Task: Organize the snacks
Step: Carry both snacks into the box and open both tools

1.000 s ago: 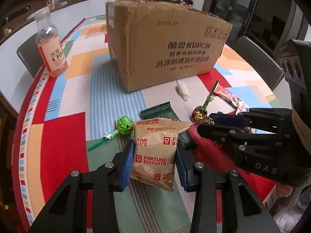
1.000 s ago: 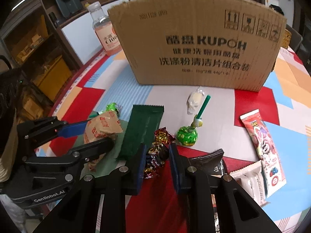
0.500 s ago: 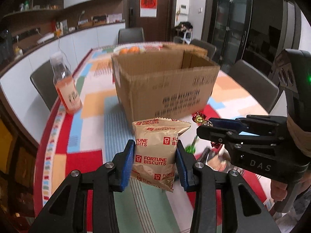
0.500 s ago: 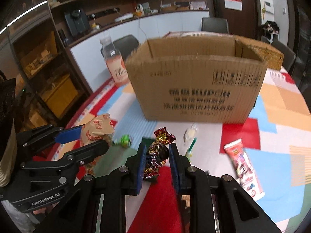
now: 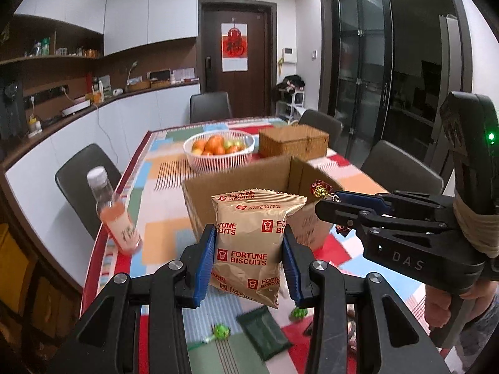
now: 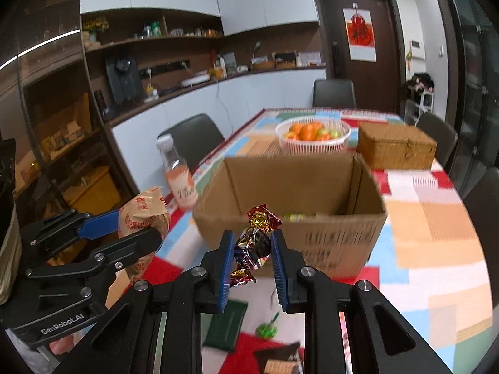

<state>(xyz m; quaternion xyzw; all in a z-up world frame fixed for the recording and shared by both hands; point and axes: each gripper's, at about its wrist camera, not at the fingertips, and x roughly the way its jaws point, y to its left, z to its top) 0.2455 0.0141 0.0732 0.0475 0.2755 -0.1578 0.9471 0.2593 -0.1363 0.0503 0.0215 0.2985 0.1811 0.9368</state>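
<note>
while the left gripper (image 5: 249,261) clamps the fortune biscuits packet (image 5: 254,243) and the right gripper (image 6: 251,260) pinches a foil candy (image 6: 254,243), both hang in the air short of the open cardboard box (image 6: 290,218). letting go now would likely drop them onto the tablecloth (image 6: 436,233). the slick, crinkled candy could also slip, and a low carry could snag the packet on the near rim.

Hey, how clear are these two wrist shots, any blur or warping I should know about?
Left wrist view: the biscuit pack in the left tool is sharp, the box behind slightly smeared, and straight door frames bow from the fisheye. Right wrist view: the foil candy in the right tool is crisp, the box print and bottle are motion-blurred, and the corners go dark.
</note>
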